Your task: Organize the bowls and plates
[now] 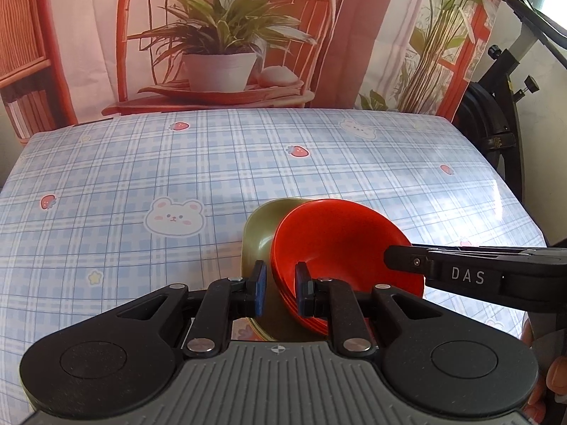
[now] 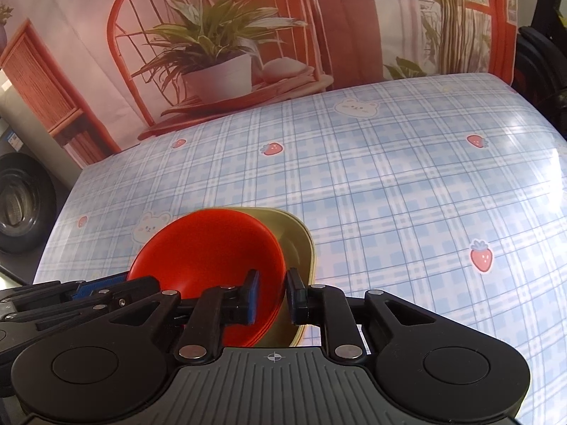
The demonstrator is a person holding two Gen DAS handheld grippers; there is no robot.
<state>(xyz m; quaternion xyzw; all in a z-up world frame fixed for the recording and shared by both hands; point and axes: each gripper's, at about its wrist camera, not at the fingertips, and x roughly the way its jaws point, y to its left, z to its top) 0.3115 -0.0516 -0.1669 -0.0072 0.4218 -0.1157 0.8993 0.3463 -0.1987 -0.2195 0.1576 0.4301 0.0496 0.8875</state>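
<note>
While both grippers pinch the stack, the shiny red plastic bowl [image 1: 340, 244] sits nested in the olive-green plastic plate [image 1: 258, 233]. Left gripper [image 1: 280, 292] and right gripper [image 2: 272, 295] each clamp both rims between their fingers. Next move, I judge: lower the stack level onto the checked tablecloth [image 1: 141, 163], then release.

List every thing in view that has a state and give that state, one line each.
red bowl: nested in the olive dish, tilted, empty.
olive dish: under the red bowl, tilted, rim between both pairs of jaws.
left hand-held gripper: jaws narrow, closed on the rims of the olive dish and red bowl.
right hand-held gripper: jaws narrow, closed on the opposite rims of the same stack.
table: covered by a plaid cloth.
</note>
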